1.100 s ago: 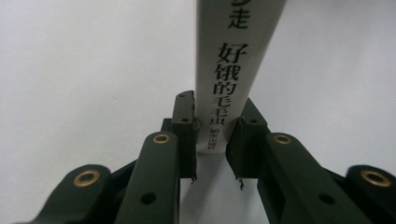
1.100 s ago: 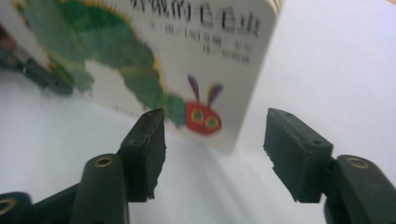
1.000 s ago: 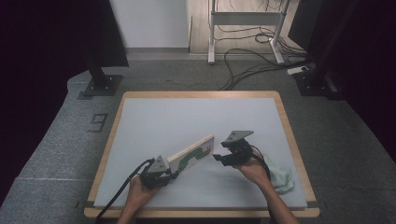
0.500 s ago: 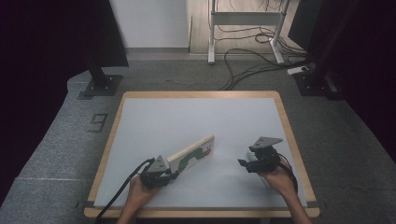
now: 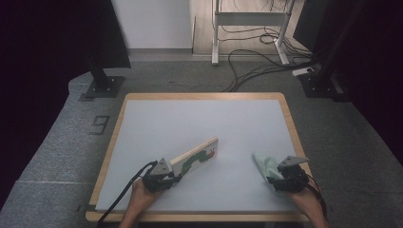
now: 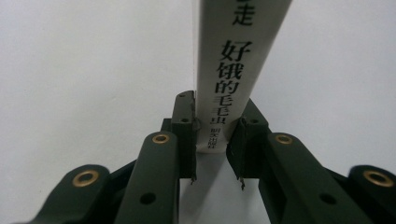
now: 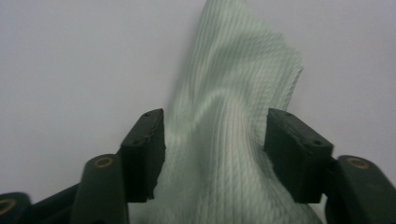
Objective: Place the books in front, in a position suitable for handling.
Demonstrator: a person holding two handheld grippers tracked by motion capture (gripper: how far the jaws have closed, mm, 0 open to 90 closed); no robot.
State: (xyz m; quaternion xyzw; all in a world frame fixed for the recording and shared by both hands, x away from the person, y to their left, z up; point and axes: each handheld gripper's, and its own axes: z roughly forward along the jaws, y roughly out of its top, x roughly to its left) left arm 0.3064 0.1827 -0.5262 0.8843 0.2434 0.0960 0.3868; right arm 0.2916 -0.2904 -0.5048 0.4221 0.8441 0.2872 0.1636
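Your right gripper (image 7: 212,140), near the table's (image 5: 199,114) front right corner, has been closing its jaws, still spread around the soft, light green cloth (image 7: 233,116); pinch a raised fold. Left of the cloth, your left gripper (image 6: 212,140) pinches the stiff picture book (image 6: 231,65) by its spine end; that narrow grip may let it pivot.

A pale grey rectangular tabletop with a light wooden rim (image 5: 110,156) stands on a dark grey speckled carpet floor (image 5: 66,137). At ten o'clock from the table a black post rises from a flat black base plate (image 5: 100,88); a matching black base (image 5: 319,85) sits at two o'clock. At twelve o'clock a white wall panel (image 5: 151,23) meets the floor, and beside it a white metal frame (image 5: 249,28) stands on a lit wooden floor amid loose black cables (image 5: 247,66). Both sides fall into darkness.
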